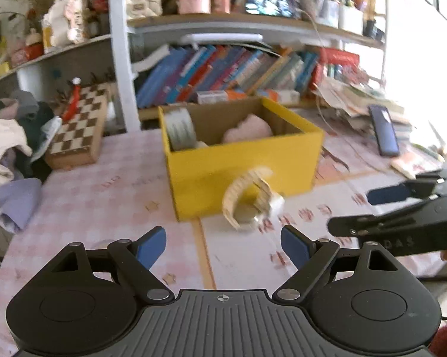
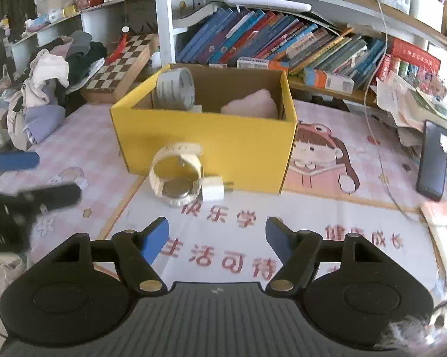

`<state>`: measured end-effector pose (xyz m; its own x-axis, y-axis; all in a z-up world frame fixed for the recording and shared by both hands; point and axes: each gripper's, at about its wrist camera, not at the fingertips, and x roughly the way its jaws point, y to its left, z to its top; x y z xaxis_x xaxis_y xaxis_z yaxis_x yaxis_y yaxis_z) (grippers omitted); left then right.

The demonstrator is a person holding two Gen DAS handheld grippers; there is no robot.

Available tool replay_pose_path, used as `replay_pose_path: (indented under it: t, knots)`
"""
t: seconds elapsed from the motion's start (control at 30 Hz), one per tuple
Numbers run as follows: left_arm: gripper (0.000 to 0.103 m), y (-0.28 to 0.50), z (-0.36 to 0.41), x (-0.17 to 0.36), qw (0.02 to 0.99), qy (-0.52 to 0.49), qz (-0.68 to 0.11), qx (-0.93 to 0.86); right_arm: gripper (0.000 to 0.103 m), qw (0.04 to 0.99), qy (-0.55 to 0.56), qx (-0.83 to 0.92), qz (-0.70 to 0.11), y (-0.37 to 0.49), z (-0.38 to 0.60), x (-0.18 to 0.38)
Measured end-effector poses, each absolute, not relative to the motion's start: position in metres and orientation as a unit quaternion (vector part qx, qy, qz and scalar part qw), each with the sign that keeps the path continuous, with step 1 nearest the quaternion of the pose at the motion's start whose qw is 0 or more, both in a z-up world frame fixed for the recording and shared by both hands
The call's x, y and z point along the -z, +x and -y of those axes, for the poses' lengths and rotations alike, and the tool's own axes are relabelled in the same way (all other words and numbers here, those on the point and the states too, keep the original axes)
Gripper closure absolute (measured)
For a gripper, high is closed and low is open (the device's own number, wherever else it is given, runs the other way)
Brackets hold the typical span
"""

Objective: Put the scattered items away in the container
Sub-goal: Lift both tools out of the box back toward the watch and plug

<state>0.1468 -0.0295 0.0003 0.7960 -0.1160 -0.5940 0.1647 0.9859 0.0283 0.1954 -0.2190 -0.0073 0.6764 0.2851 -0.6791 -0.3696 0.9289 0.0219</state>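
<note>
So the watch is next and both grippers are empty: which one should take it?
Probably the right gripper: the watch and plug lie nearly straight ahead of its open fingers. The left gripper is open too, but its view is blurred.

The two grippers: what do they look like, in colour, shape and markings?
Both the left gripper and the right gripper have matte black bodies with round side housings, ribbed grey centres, silver pivot screws and blue fingertips. White letters, partly readable, mark the side of the right gripper in the left view.
</note>
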Motion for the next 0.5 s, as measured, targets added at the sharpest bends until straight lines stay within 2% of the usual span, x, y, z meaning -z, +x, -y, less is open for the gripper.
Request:
replay_pose_path:
  t: [0.5]
  knots:
    - [0.017, 0.155, 0.036, 0.023, 0.935, 0.048, -0.341, 0.086, 0.029, 0.912, -0.057, -0.146, -0.379, 0.19, 0.218, 0.034]
